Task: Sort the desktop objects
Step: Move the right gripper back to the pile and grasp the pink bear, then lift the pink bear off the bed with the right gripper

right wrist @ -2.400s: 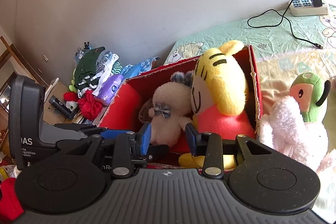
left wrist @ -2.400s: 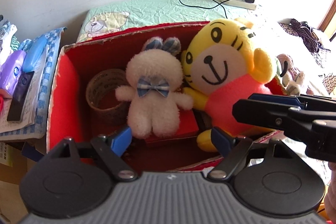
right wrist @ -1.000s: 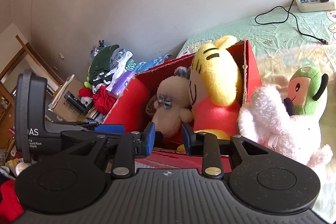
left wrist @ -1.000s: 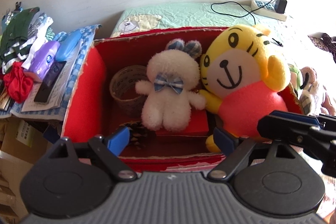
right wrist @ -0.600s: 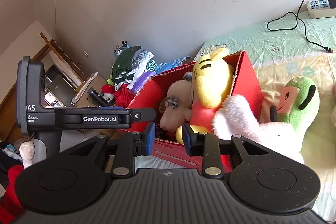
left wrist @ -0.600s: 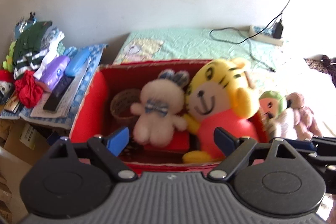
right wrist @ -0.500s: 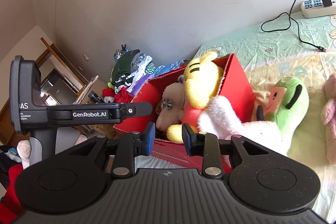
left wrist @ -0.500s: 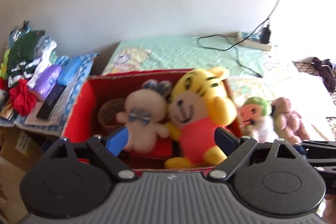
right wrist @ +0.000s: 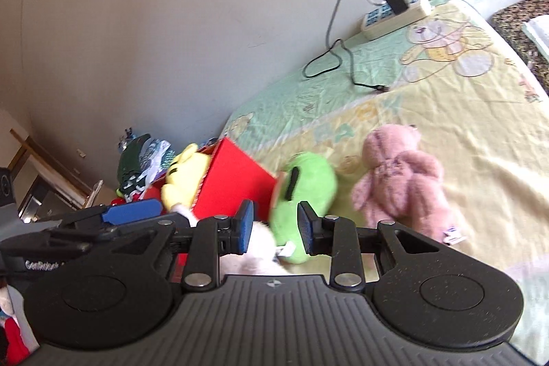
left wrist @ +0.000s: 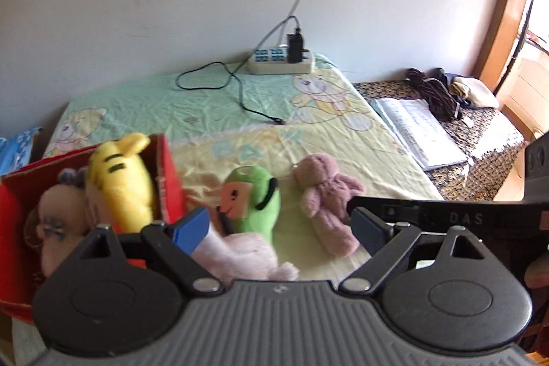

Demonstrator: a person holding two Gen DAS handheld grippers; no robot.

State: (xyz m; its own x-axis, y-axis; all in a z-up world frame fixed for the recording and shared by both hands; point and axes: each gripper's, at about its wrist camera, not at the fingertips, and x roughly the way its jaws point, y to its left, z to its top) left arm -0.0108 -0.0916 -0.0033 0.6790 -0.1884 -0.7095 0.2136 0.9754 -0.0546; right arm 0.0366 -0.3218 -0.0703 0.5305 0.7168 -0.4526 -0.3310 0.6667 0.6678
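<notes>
A red box [left wrist: 168,174] stands at the left and holds a yellow tiger plush [left wrist: 116,174] and a pale bunny plush [left wrist: 58,218]. To its right, on the bed sheet, lie a green plush [left wrist: 254,194], a pink plush [left wrist: 326,194] and a white fluffy plush [left wrist: 240,252]. My left gripper [left wrist: 279,228] is wide open and holds nothing; the green and white plushes lie beyond its gap. My right gripper [right wrist: 276,228] is narrowly open and holds nothing. Beyond its gap is the green plush [right wrist: 308,184], with the pink plush [right wrist: 401,180] to the right and the red box [right wrist: 236,180] to the left.
A power strip [left wrist: 281,62] with a plugged charger and a black cable lies by the wall at the back of the bed. An open book [left wrist: 418,132] and dark clothing rest on a patterned cover at the right. A clothes pile [right wrist: 140,160] lies left of the box.
Both grippers have drawn back from the red box and swung right. The plushes on the sheet now sit in the middle of both views. Neither gripper's opening has changed.
</notes>
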